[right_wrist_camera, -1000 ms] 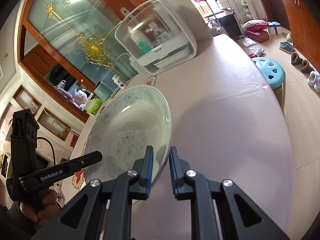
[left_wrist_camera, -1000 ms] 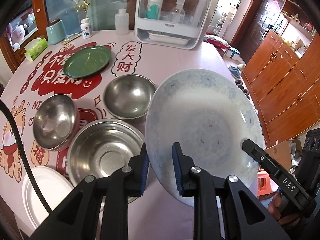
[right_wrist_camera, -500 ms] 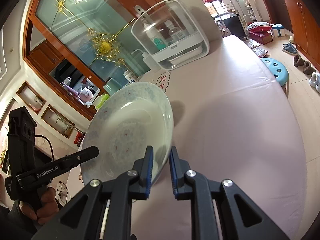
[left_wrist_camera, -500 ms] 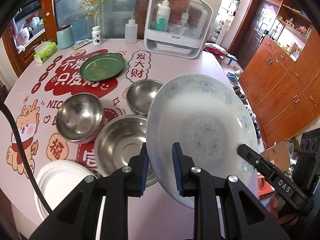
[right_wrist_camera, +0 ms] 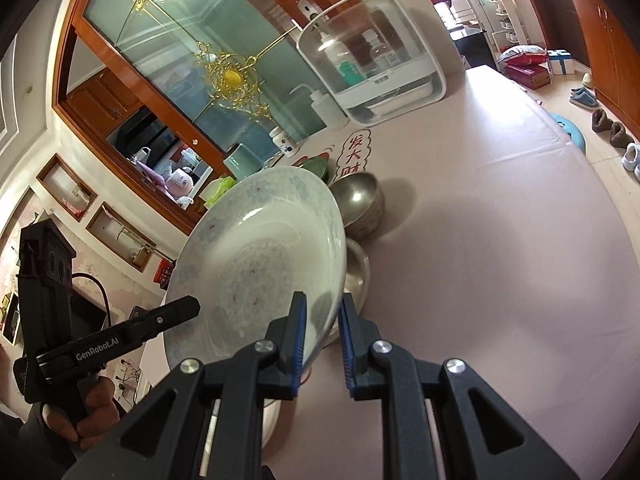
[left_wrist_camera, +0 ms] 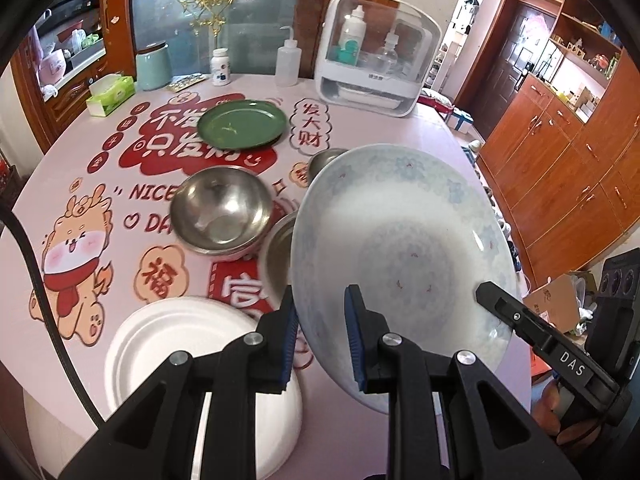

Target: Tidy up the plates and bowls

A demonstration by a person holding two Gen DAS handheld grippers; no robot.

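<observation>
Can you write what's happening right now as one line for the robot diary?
left tongs: shut on patterned plate rim | right tongs: shut on same plate, opposite rim | plate: tilted, above steel bowls | white plate: on table

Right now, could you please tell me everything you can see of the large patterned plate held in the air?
The plate is large, round and deep, glossy white, ceramic by the look, with a pale blue floral band and small red marks. It hangs tilted above the table, its hollow toward the cameras, partly hiding the steel bowls. The left gripper and right gripper each clamp its rim on opposite sides.
</observation>
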